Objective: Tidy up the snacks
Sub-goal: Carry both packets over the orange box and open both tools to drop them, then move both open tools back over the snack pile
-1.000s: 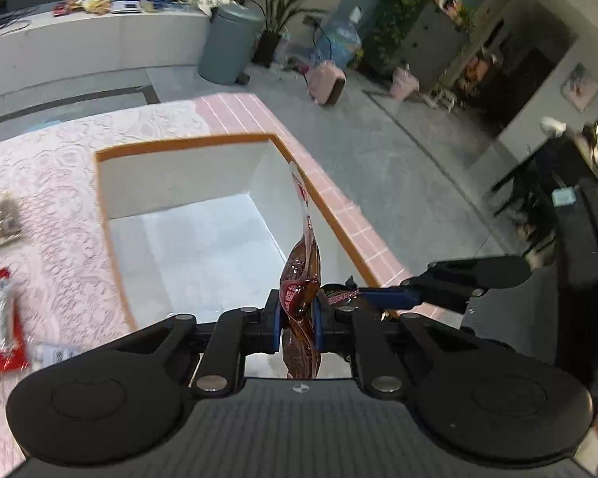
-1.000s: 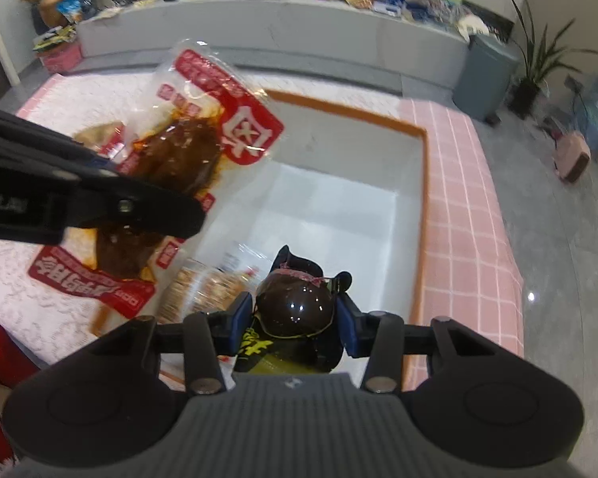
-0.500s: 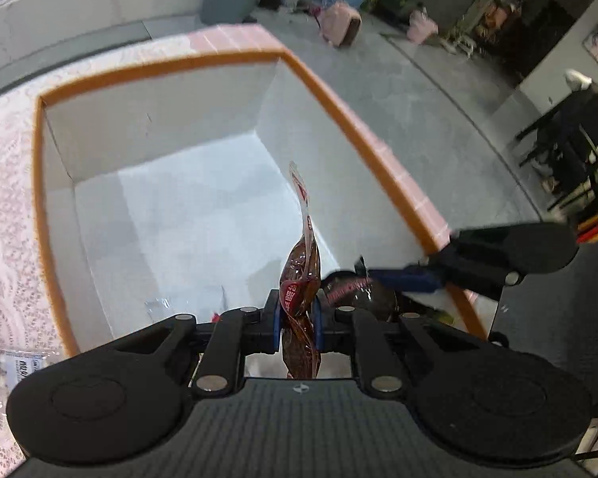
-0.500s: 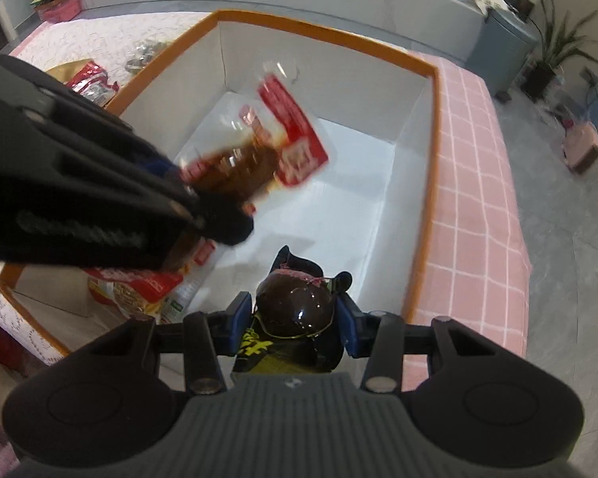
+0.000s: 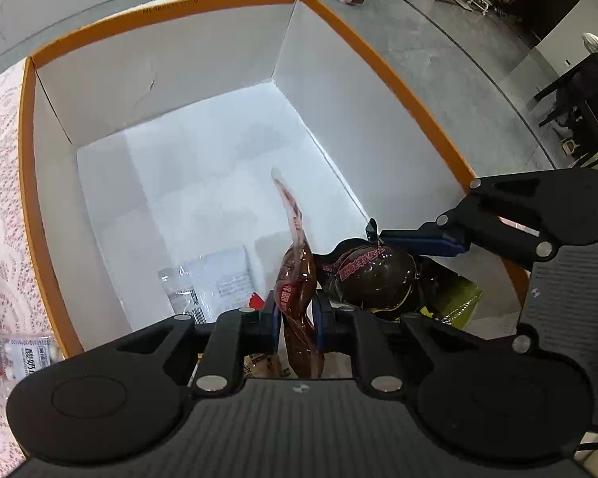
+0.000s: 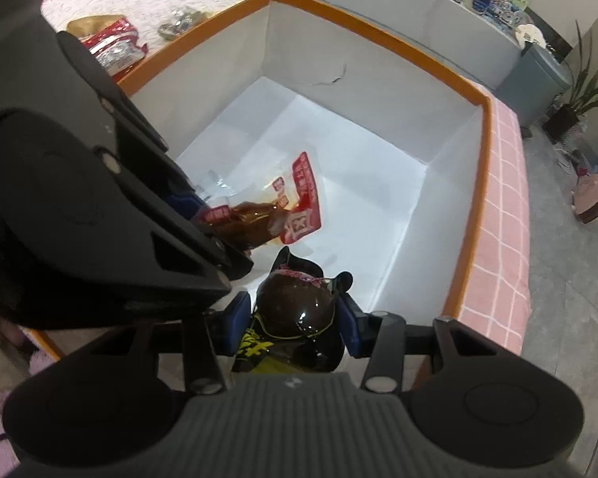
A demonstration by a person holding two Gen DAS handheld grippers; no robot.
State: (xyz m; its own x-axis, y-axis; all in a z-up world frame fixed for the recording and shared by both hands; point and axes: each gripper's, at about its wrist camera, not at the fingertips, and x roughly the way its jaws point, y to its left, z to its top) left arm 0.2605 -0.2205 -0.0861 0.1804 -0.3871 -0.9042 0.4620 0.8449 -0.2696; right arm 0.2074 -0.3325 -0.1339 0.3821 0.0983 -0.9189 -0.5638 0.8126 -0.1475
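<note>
A clear pouch with red print and brown meat (image 5: 295, 279) hangs edge-on from my left gripper (image 5: 296, 310), which is shut on it just inside the white box with the orange rim (image 5: 179, 63). In the right wrist view the same pouch (image 6: 299, 199) sticks out over the box floor from the left gripper's fingers (image 6: 187, 203). My right gripper (image 6: 295, 320) is shut on a round dark-brown snack in a black and yellow wrapper (image 6: 295, 304), low at the box's near right corner. From the left wrist view this dark snack (image 5: 370, 275) sits right beside the pouch.
On the box floor lie a clear packet with a white label (image 5: 215, 279) and a yellow-green pack (image 5: 458, 298). Outside the box, on the lace cloth, are a red pack (image 6: 115, 46), a small dark packet (image 6: 179, 24) and a white packet (image 5: 28, 354). The box wall (image 6: 378, 79) stands close around both grippers.
Both grippers have come down and tipped further downward into the box, each still holding its snack. The box has grown to fill both views.
</note>
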